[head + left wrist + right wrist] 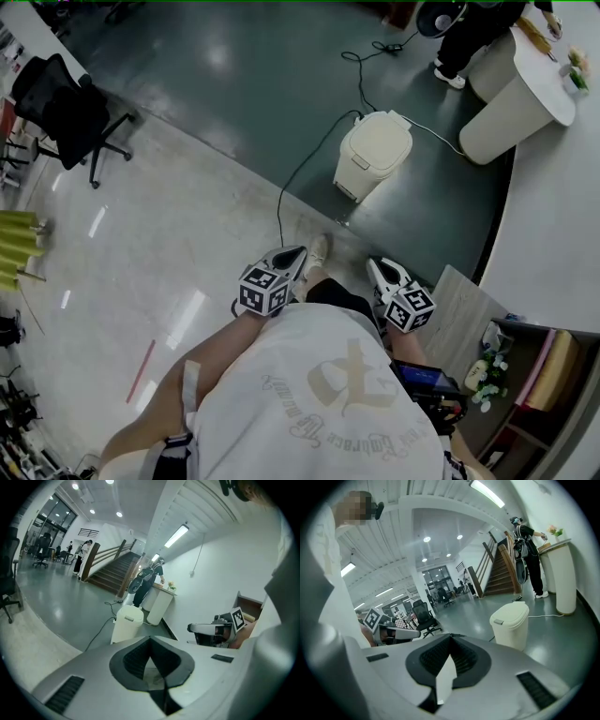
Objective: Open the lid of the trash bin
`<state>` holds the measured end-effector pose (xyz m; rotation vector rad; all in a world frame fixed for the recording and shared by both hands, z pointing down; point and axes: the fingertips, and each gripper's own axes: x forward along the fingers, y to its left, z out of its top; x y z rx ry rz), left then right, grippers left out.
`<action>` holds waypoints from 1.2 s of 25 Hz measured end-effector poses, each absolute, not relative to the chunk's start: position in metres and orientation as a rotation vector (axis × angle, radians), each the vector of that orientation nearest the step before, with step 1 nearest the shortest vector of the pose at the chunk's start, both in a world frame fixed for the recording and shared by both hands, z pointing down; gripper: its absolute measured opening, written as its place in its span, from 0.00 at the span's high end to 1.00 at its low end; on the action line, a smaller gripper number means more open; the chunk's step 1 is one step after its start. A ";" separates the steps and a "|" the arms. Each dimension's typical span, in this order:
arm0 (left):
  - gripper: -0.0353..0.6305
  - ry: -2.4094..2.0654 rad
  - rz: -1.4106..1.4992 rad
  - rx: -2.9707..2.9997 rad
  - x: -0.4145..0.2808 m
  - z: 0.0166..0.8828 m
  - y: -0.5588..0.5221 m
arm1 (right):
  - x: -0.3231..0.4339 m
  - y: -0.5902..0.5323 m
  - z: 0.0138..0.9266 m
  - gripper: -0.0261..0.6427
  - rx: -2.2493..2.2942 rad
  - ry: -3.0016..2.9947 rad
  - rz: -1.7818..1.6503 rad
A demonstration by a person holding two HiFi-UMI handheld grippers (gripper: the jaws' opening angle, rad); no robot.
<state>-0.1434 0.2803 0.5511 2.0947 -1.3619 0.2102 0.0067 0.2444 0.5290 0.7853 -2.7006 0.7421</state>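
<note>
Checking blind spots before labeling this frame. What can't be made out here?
1. Trash bin opening mechanism: head view too small; both gripper views show one side only.
2. Hands holding the left gripper and right gripper: head view, hidden by the person's torso.
3. Shelf contents: head view, cut by right and bottom edges, small.
4. Bystander at the counter: head view, cut by the top edge.

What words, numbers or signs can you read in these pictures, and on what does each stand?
No text here can be quoted.
Shirt: curved lettering around a printed emblem, too blurred and ornate to read.
Left cube and right cube: black-and-white square patterns only, no words or numbers.
Trash bin: no label or brand can be made out.
</note>
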 end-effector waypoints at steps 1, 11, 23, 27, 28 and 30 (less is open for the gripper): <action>0.93 -1.358 0.212 2.099 -0.142 0.551 0.278 | 0.008 0.242 0.529 0.95 0.794 -2.699 0.742; 0.93 -1.348 0.227 2.137 -0.144 0.544 0.253 | 0.018 0.223 0.526 0.95 0.872 -2.707 0.763; 0.93 -1.318 0.268 2.153 -0.160 0.545 0.207 | 0.000 0.176 0.529 0.95 0.907 -2.700 0.774; 0.93 -1.302 0.279 2.154 -0.166 0.543 0.186 | 0.000 0.150 0.526 0.95 0.958 -2.694 0.796; 0.93 -1.299 0.283 2.152 -0.167 0.544 0.181 | 0.000 0.143 0.525 0.95 0.965 -2.694 0.799; 0.93 -1.289 0.289 2.149 -0.166 0.545 0.171 | -0.001 0.131 0.526 0.95 0.971 -2.689 0.803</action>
